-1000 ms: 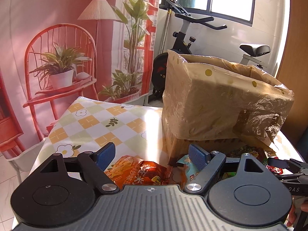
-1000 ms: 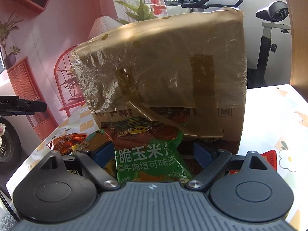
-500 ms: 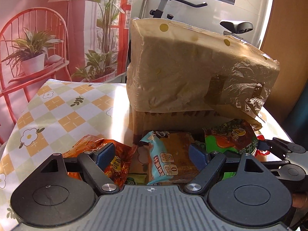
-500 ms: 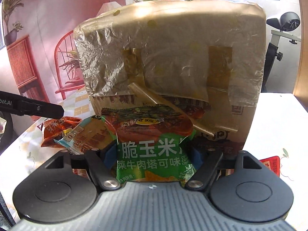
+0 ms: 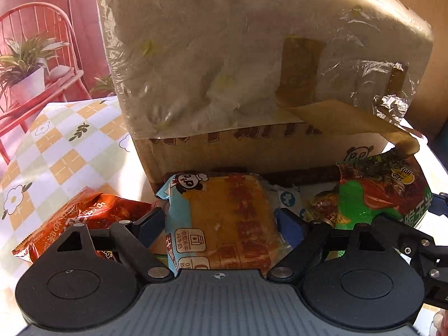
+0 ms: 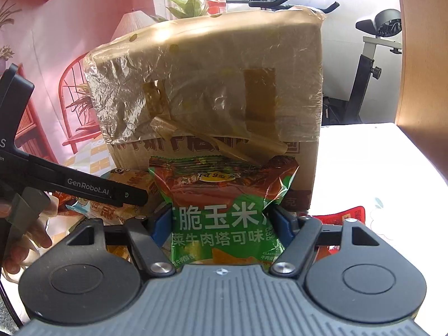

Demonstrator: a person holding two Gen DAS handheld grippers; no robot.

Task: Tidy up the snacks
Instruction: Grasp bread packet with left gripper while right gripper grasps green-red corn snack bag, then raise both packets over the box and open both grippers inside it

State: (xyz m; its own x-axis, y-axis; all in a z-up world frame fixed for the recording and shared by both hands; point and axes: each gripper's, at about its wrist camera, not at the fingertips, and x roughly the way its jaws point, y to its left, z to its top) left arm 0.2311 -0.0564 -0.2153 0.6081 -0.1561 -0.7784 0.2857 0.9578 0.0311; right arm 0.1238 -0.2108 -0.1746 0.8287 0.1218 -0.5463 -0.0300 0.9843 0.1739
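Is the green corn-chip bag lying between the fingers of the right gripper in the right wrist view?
Yes: the green corn-chip bag sits between the blue pads of the right gripper, in front of the plastic-wrapped cardboard box.

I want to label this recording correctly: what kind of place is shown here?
Probably a room at home, partly set up for filming: an exercise bike by the window, a table with a checked cloth, and a printed pink backdrop.

The left gripper (image 5: pixel 221 221) has been lowered toward the snacks, and its jaws have just been opened further; the blue-edged bread packet (image 5: pixel 221 218), earlier ahead of them, is now framed between them, untouched. The right gripper (image 6: pixel 221 221) has been narrowed onto the green corn-chip bag (image 6: pixel 224 212), whose sides are now pinched by both pads.
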